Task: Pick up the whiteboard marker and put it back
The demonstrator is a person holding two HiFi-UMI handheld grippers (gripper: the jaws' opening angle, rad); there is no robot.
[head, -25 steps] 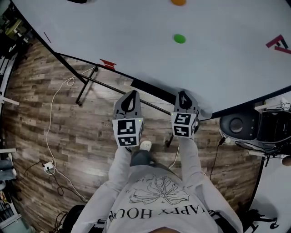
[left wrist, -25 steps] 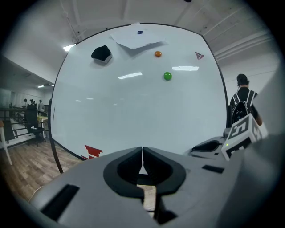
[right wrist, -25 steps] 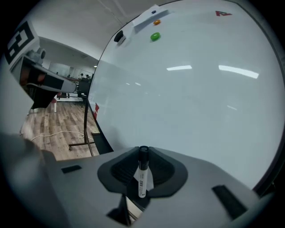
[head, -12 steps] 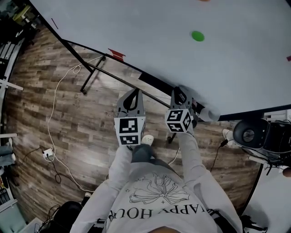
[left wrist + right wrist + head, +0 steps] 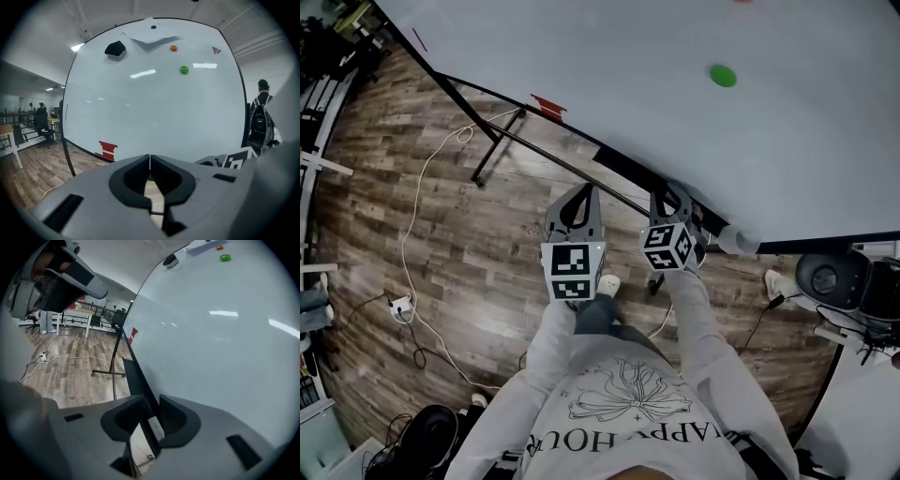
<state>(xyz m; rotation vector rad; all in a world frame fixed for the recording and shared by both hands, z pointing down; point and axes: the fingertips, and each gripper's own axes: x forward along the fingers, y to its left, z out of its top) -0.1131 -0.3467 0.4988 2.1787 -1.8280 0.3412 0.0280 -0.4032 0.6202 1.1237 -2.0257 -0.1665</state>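
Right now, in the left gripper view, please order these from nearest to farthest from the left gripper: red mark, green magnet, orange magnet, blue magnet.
From the left gripper:
1. red mark, low on the board, left.
2. green magnet, upper right.
3. orange magnet, just above it.
4. blue magnet, top, on the paper.

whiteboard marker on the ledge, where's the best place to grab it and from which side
Grip the whiteboard marker mid-barrel, at its white label, jaws across its width. It appears to lie along the ledge under the whiteboard, so the board blocks the far side: come from the room side, slightly above. The right gripper, jaws just opened, straddles it there.
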